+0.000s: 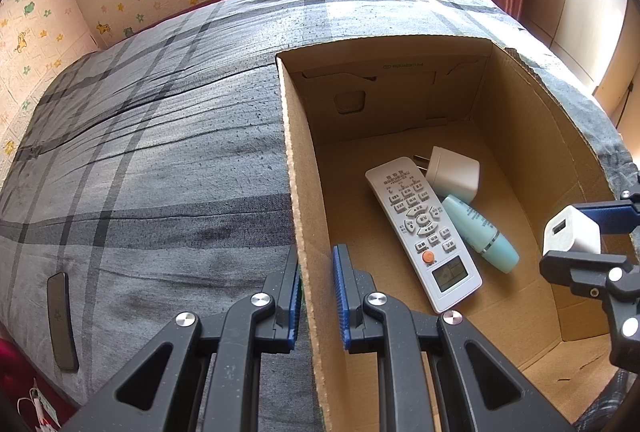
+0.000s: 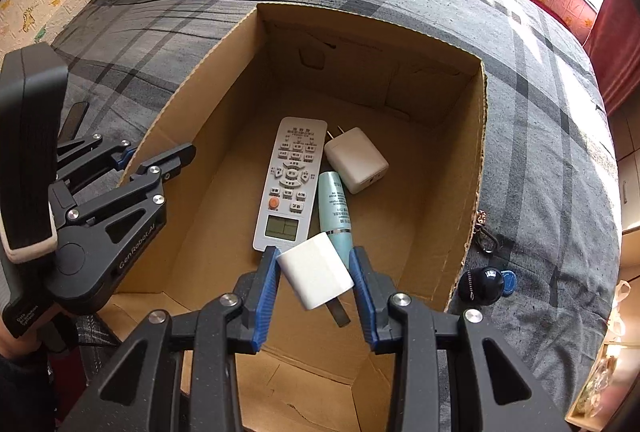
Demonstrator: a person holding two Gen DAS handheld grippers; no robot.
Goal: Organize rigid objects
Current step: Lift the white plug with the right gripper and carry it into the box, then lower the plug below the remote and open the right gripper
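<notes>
An open cardboard box stands on the plaid bed. Inside lie a white remote, a white plug adapter and a mint tube. My right gripper is shut on a small white charger cube and holds it above the box floor. My left gripper straddles the box's left wall, fingers closed against it.
A dark phone lies on the bed at the near left. A dark round knob with a blue tag and a metal clasp lie on the bed right of the box. Cabinets stand at the far right.
</notes>
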